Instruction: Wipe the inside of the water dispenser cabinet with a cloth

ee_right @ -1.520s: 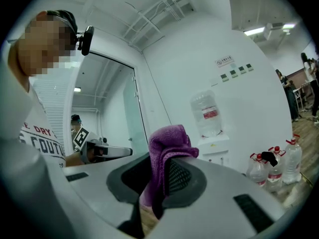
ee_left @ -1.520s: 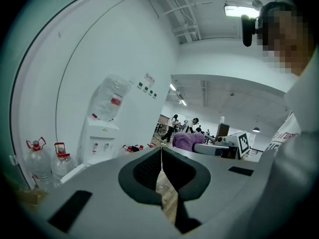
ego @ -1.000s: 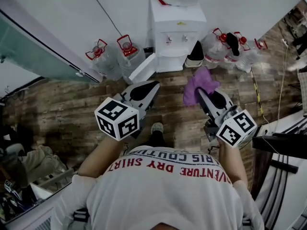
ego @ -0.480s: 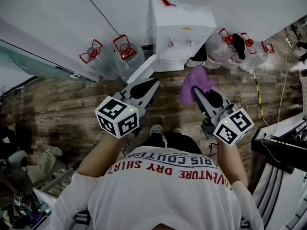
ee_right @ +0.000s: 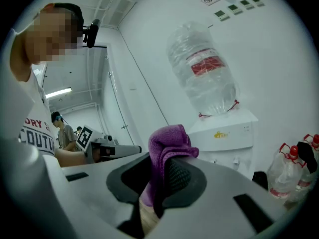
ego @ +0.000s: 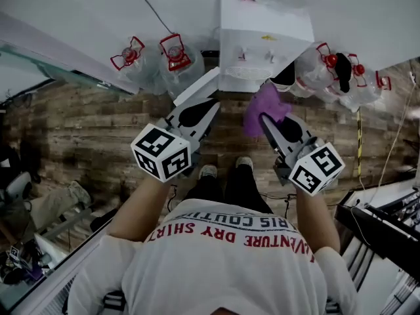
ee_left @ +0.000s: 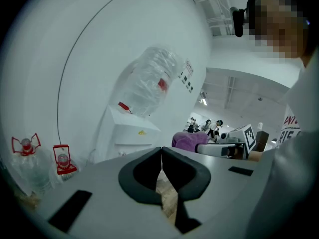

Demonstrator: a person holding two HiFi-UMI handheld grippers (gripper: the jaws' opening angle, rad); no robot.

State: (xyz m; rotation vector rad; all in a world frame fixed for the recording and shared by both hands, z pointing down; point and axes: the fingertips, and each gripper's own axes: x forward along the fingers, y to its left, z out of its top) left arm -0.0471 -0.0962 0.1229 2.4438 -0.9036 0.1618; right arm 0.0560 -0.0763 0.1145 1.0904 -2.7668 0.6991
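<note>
The white water dispenser (ego: pixel 262 41) stands against the wall with a big clear bottle (ee_right: pixel 202 71) upside down on top. Its lower cabinet door (ego: pixel 195 88) hangs open to the left, and the inside is hidden from here. My right gripper (ego: pixel 264 118) is shut on a purple cloth (ego: pixel 264 105), which bunches up above the jaws (ee_right: pixel 167 138), just short of the dispenser front. My left gripper (ego: pixel 211 105) is shut and holds nothing, its tips near the open door. The left gripper view also shows the dispenser (ee_left: pixel 127 131) and the cloth (ee_left: pixel 189 140).
Spare water bottles with red handles stand on the floor left (ego: pixel 154 61) and right (ego: pixel 335 71) of the dispenser. A dark object (ego: pixel 283 76) lies at its right foot. The floor is wood planks (ego: pixel 98 130). Desks and cables (ego: pixel 380 222) are at the right.
The person has stepped closer to the dispenser. Both grippers have moved forward with it, the cloth still held, and the left tips now reach the open door.
</note>
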